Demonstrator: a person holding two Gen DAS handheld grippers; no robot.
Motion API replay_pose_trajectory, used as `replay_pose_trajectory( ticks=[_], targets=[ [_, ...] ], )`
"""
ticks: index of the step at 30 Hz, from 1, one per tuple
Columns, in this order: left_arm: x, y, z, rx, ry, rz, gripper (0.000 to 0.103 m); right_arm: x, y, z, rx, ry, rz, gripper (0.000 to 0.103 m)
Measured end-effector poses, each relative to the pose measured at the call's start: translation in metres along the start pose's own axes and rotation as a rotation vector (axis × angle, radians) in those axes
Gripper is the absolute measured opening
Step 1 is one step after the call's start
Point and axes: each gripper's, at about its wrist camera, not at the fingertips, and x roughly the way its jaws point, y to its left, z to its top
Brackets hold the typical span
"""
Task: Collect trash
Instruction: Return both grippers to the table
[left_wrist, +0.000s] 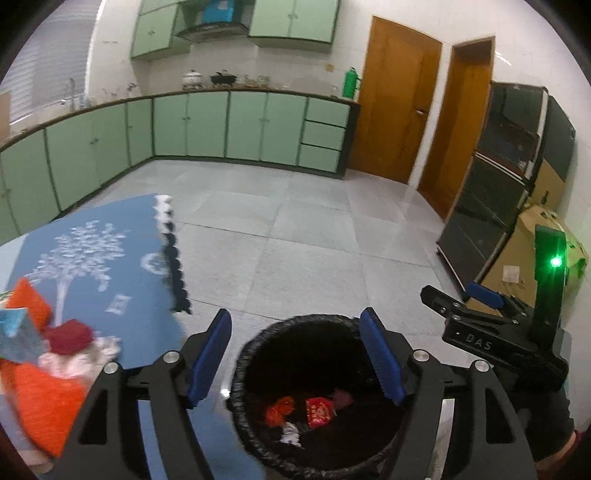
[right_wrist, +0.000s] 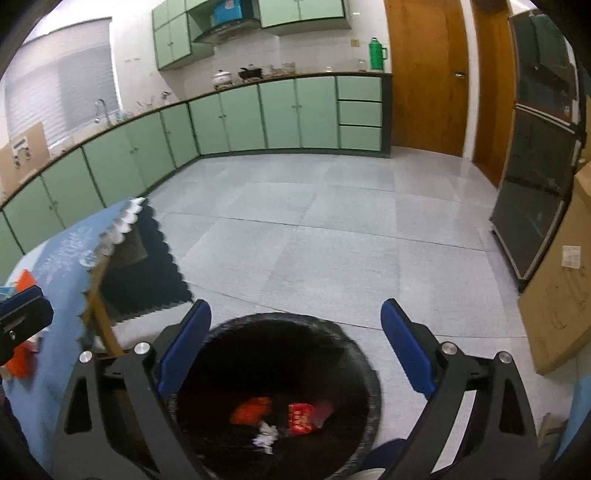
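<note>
A round bin lined with a black bag (left_wrist: 306, 319) (right_wrist: 273, 317) stands on the floor beside the table. In it lie a red wrapper (left_wrist: 319, 411) (right_wrist: 301, 417), an orange wrapper (left_wrist: 280, 410) (right_wrist: 253, 410) and crumpled white paper (left_wrist: 290, 435) (right_wrist: 266, 437). My left gripper (left_wrist: 295, 350) hangs open over the bin, nothing between its blue pads. My right gripper (right_wrist: 295, 332) is open over the bin too, and empty; it also shows from the side (left_wrist: 458, 295). On the blue tablecloth (left_wrist: 110, 258) remain orange packets (left_wrist: 40, 402), a dark red piece (left_wrist: 70, 336) and a light blue packet (left_wrist: 18, 332).
Green base cabinets (left_wrist: 207, 125) line the far walls. Wooden doors (left_wrist: 395, 110) and a black glass cabinet (left_wrist: 498, 177) stand at the right, with a cardboard box (right_wrist: 557, 295) beside it. Grey floor tiles (right_wrist: 332, 229) stretch beyond the bin. The tablecloth's scalloped edge (right_wrist: 125, 221) hangs at the left.
</note>
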Motion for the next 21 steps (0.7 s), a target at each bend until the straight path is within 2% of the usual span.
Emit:
replay_pose_trajectory(
  ticks=[4, 10, 12, 16, 21],
  targets=[
    [-0.029, 0.021, 0.000, -0.028, -0.034, 0.060, 0.071, -0.014, 0.032, 0.006, -0.031, -0.028, 0.084, 0.090],
    [-0.080, 0.068, -0.015, -0.075, -0.083, 0.199, 0.072, -0.039, 0.105, 0.007, -0.082, -0.053, 0.247, 0.090],
    [-0.096, 0.090, -0.023, -0.096, -0.092, 0.267, 0.072, -0.046, 0.128, 0.005, -0.112, -0.052, 0.291, 0.090],
    [-0.115, 0.129, -0.035, -0.137, -0.085, 0.363, 0.072, -0.057, 0.185, -0.005, -0.215, -0.041, 0.384, 0.090],
    [-0.126, 0.160, -0.049, -0.195, -0.073, 0.424, 0.072, -0.060, 0.232, -0.021, -0.284, -0.017, 0.452, 0.090]
  ],
)
